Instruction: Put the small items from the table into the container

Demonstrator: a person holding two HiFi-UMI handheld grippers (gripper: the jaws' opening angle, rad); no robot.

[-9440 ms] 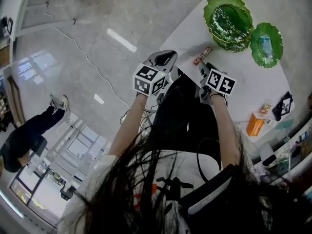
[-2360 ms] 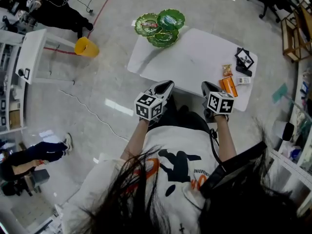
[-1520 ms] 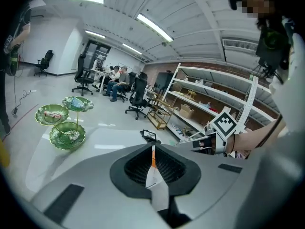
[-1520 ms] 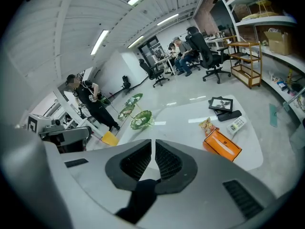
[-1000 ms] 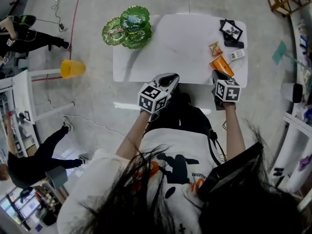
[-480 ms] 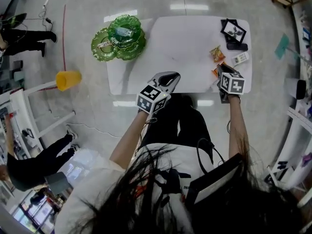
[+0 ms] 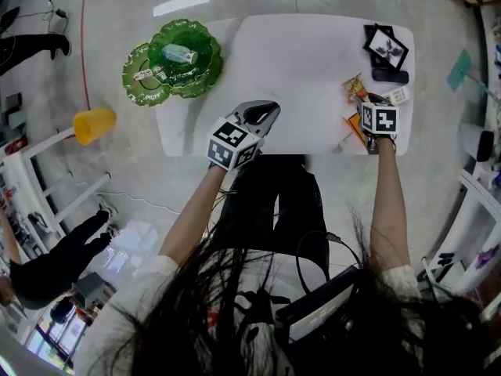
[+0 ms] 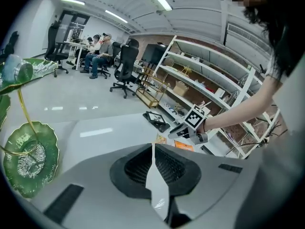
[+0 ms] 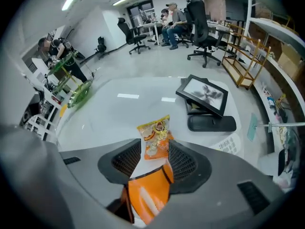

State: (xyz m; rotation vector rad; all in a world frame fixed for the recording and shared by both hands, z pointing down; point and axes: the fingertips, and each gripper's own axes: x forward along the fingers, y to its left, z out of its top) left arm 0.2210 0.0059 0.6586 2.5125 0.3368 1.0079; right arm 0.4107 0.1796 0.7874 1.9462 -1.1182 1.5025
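A white table (image 7: pixel 297 61) carries a yellow snack packet (image 7: pixel 354 88) and an orange box (image 7: pixel 356 125) near its right front corner. My right gripper (image 7: pixel 369 110) points steeply down over that corner. Its jaws are opening; in the right gripper view (image 9: pixel 155 151) the orange box (image 9: pixel 147 194) and the snack packet (image 9: pixel 155 137) show through the gap, untouched. My left gripper (image 7: pixel 262 114) hovers over the table's front edge, shut and empty (image 8: pixel 152 149). The green tiered tray (image 7: pixel 180 53) stands at the table's left end with small items in it.
A black picture frame (image 7: pixel 387 47), a black flat object (image 7: pixel 390 75) and a white remote-like piece (image 7: pixel 397 95) lie at the far right corner. A yellow cone (image 7: pixel 94 124) sits on the floor to the left. People sit at desks far behind (image 9: pixel 171 18).
Both grippers have come down and forward toward the table. The right one moved over the orange box and its jaws went from shut to apart. The left stays shut.
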